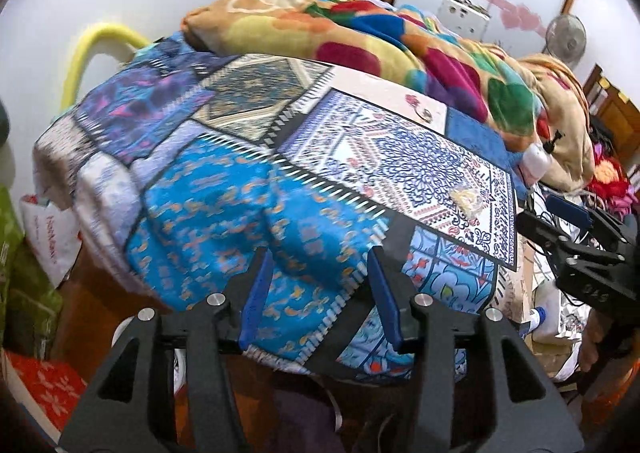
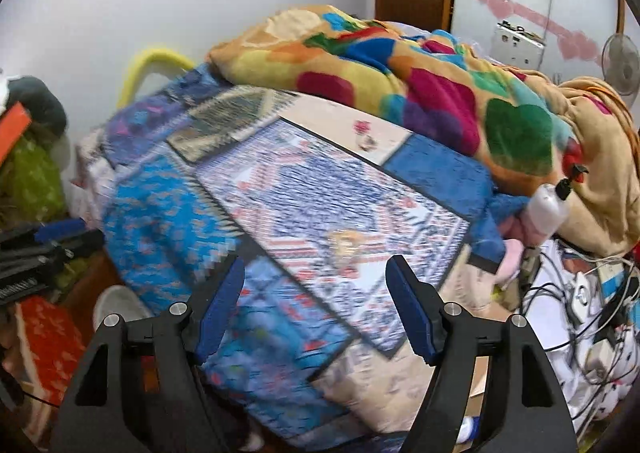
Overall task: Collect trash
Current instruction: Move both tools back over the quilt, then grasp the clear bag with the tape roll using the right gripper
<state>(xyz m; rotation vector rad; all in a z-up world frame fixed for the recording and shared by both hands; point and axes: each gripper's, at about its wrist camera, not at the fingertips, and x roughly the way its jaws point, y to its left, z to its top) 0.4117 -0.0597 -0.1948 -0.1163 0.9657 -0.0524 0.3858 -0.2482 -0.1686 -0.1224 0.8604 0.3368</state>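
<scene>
Two grippers, jaws apart and empty, face the bed.
Crumpled wrapper (image 2: 347,243) lies on the patterned bedsheet (image 1: 208,189), at twelve o'clock from right gripper (image 2: 316,301), seemingly lined up to grab; left gripper (image 1: 316,289) waits.

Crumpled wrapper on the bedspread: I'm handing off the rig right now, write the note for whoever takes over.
Left gripper: open, empty, over the near edge of the patchwork bedspread.
Right gripper: open, empty, pointed at the wrapper.
Crumpled wrapper: pale scrap lying on the white-and-blue patterned panel, ahead of the right gripper, not touched.
Done: nothing collected, judging by the empty grippers.
Left: close the right gripper on the wrapper and carry it off. No bin shows in either view. The right wrist view is blurred, so line up carefully.
</scene>
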